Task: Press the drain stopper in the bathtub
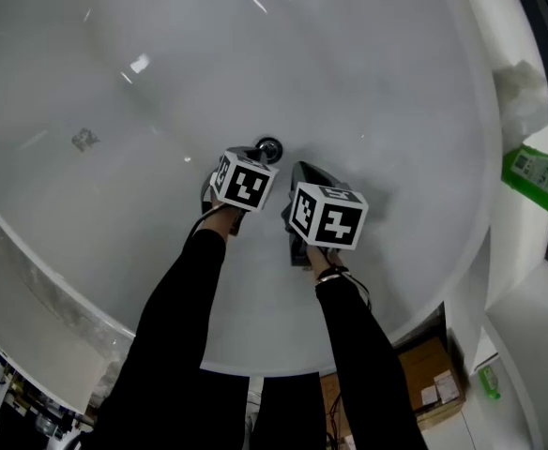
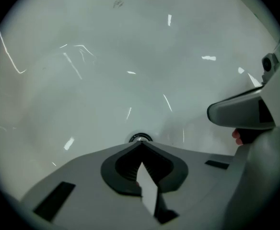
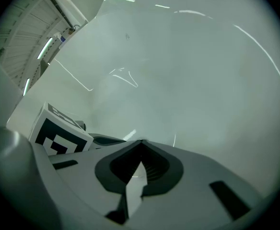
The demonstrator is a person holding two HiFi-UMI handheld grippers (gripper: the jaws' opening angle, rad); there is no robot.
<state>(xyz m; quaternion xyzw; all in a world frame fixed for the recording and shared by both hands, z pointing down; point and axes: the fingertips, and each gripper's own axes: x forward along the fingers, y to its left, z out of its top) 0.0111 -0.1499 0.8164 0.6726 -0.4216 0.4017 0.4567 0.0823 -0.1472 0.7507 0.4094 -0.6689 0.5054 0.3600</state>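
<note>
The drain stopper sits at the low middle of the bathtub floor, a small round metal ring with a dark centre; in the left gripper view it peeks out just past the jaw tips, so close that I cannot tell whether they touch it or hang a little above; the left gripper has its jaws brought fully together with nothing between them, forming one blunt point aimed at the stopper, which suits a push; the right gripper is likewise closed and empty, just beside the left one and a little nearer the person, pointing at bare white tub floor rather than at the drain; from its own view the left gripper's marker cube shows at its side; both black sleeves reach down over the tub rim; a green labelled pack lies well apart on the ledge at the right; as I judge it, the reach is done and the tool is lined up, while the press itself is what is left; nothing in the stopper's look says whether it is up or down
</note>
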